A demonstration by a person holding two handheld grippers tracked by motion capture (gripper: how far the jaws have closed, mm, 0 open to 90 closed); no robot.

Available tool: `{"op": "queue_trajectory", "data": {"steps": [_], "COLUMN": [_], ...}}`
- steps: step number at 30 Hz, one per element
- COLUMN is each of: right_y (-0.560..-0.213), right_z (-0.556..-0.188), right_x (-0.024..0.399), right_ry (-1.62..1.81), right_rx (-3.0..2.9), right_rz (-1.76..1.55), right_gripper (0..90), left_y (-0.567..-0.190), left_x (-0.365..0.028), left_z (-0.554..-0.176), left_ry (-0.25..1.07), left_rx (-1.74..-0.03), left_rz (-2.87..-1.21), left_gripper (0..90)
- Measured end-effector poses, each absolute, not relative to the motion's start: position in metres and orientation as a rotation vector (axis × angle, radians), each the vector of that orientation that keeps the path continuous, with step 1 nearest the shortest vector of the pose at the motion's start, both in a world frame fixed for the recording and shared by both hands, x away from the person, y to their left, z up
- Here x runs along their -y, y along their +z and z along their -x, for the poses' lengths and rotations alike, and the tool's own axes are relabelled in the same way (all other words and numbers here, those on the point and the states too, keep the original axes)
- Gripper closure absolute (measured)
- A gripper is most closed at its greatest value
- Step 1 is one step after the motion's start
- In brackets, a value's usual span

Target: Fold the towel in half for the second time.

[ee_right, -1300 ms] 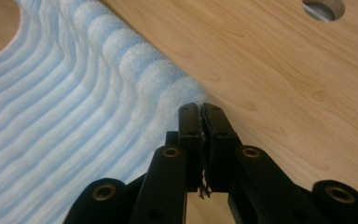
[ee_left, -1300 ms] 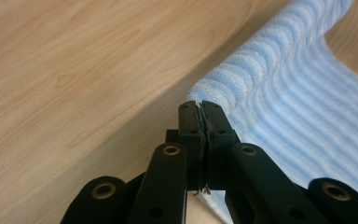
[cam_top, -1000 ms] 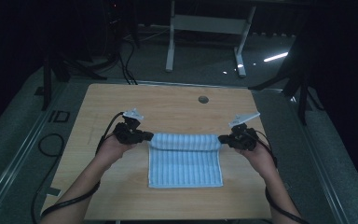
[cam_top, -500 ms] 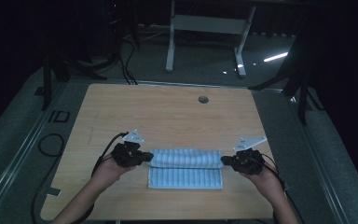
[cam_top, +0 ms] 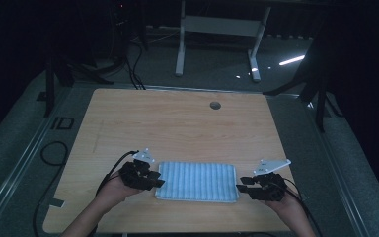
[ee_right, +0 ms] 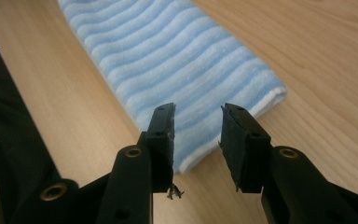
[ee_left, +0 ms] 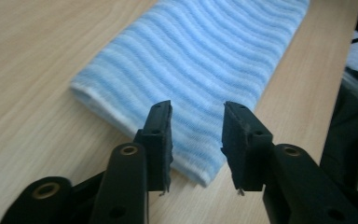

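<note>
Folded striped towel (cam_top: 197,181) flat on table (cam_top: 177,123); left gripper (cam_top: 154,179) and right gripper (cam_top: 240,188) at its ends, jaws just opened, pinching nothing; fold released.

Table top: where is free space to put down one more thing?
The far half of the table, between the towel and the round hole, is bare. The near edge is crowded: left gripper and right gripper flank the towel, jaws just opened.

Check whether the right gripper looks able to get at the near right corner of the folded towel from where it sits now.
Probably yes. The right gripper sits just off the striped towel at its right end, jaws having just opened with nothing between them, and only bare table lies between the pads and the corner.
</note>
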State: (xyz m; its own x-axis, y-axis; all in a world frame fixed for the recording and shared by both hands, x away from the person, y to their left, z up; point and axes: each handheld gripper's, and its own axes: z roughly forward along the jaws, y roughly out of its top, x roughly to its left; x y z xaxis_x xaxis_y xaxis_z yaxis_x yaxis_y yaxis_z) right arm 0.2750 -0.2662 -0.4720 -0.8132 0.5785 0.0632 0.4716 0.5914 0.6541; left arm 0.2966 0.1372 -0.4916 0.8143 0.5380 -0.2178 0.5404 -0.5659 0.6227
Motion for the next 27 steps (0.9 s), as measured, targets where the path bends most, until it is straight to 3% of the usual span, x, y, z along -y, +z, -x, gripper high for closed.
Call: {"op": "queue_trajectory", "data": {"steps": [10,18,27], "right_y": [-0.49,-0.501,-0.528], "right_z": [-0.285,-0.3,-0.326], "right_x": [0.244,0.237,0.231], "right_ry": [0.957,0.903,0.788], "right_rx": [-2.7,-2.694,-2.722], "right_rz": [-0.848,-0.846,-0.9], "right_gripper": [64.4,63.1,63.4], "left_y": [-0.506,-0.519,-0.536], "left_x": [-0.122,-0.115,-0.113], "left_z": [-0.305,-0.315,-0.328], "left_ry": [-0.06,0.021,0.018], "left_rx": [-0.771,-0.787,-0.82], "left_rz": [-2.305,-2.359,-2.353], "left_gripper": [59.1,55.3,55.6]}}
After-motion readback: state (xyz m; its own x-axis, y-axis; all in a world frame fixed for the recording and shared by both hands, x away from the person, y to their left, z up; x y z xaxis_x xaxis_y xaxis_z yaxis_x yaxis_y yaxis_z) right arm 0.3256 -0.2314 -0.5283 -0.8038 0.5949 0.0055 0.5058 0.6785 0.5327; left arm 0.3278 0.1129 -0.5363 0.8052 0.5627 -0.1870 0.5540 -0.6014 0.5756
